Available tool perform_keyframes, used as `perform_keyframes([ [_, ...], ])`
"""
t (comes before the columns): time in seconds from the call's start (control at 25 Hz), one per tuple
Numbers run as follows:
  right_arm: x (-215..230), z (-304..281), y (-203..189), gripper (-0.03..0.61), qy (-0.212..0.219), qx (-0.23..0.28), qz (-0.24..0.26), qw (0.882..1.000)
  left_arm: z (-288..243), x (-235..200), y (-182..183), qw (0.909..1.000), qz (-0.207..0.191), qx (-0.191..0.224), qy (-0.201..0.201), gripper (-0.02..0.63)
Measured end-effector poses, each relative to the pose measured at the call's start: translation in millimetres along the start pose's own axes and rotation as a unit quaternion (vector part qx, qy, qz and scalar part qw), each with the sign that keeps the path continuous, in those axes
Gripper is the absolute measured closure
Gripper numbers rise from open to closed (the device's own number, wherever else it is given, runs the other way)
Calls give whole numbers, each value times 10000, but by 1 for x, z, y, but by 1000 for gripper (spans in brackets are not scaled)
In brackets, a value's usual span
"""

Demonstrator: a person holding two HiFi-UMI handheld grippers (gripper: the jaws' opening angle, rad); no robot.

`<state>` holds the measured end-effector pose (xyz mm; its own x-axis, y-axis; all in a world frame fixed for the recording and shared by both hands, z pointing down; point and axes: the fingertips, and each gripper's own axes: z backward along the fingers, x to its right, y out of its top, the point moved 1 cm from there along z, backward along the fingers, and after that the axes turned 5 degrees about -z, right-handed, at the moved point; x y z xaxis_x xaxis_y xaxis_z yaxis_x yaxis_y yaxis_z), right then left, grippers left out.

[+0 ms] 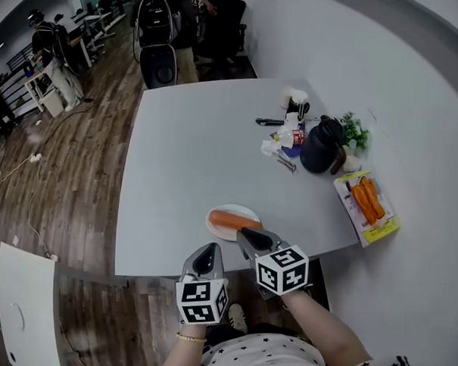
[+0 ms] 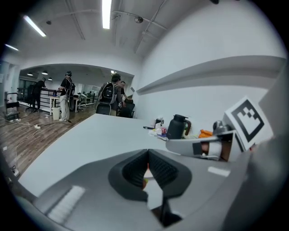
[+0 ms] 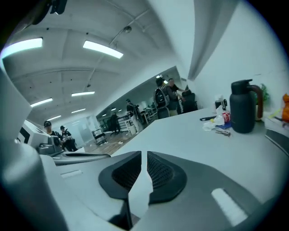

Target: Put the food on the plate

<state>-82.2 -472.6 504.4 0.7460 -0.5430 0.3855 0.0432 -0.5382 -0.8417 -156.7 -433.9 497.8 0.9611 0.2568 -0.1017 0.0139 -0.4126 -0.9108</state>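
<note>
Two hand-held grippers hover over the near edge of the grey table. At the left, the left gripper sits just short of the table edge, apart from the plate. Its own view shows the left gripper with its ribbed pads pressed together and nothing clamped, only a thin sliver of orange and white showing beyond them. Next along, the white plate lies near the table's front edge with the long orange food item resting on it, a placement that only the head view shows in full. The right gripper has its tip over the plate's right rim, beside the food; contact cannot be confirmed. Its own view shows the right gripper with its jaws drawn to a hairline slit and empty. Further right stand a black jug and a small green plant. A packet of carrots lies at the right edge, well apart from the plate.
</note>
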Motion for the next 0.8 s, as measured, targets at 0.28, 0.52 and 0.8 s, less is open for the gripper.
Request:
perform_keyframes([
  [0.28, -10, 48, -4, 579, -361, 452, -257, 9980, 19, 20, 3, 9999, -77, 87, -1, 606],
  [0.52, -14, 59, -4, 580, -458, 462, -66, 9979, 29, 28, 4, 9998, -150, 110, 5, 606],
  [0.8, -22, 69, -5, 580, -414, 547, 21, 9976, 38, 33, 4, 9998, -157, 145, 30, 606],
])
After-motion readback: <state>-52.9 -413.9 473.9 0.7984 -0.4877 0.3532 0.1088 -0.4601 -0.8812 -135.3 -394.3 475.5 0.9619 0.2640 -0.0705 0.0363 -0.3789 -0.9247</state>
